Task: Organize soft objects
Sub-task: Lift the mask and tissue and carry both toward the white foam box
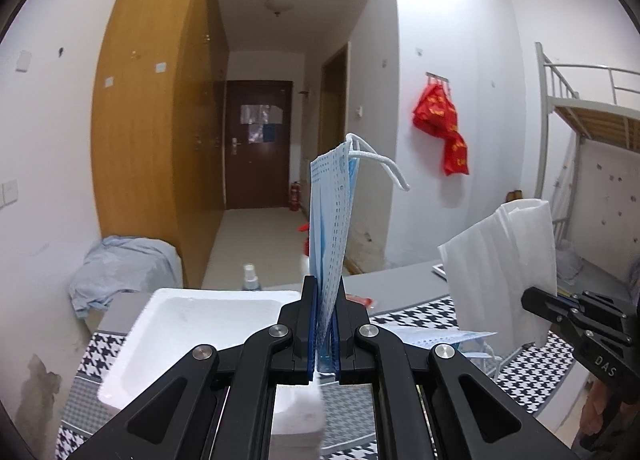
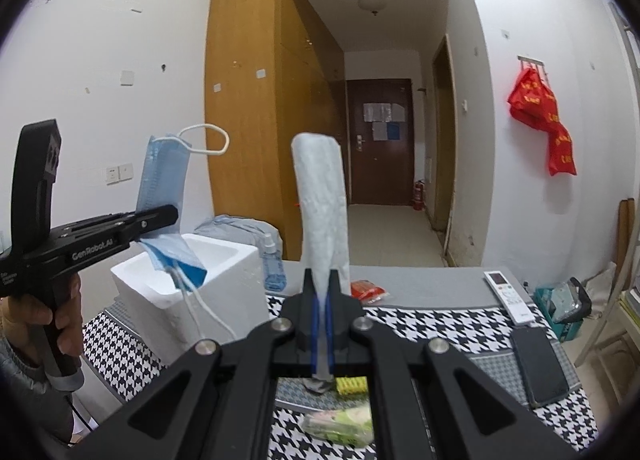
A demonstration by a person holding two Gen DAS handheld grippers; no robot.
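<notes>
left wrist view, left gripper [image 1: 324, 296] clenched on blue mask [image 1: 330, 212]; right gripper [image 2: 320, 292] grasping white tissue [image 2: 322, 204]

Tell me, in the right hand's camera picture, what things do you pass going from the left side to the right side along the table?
Left gripper holding a blue mask → white foam box → spray bottle → red packet → remote control → black phone.
</notes>
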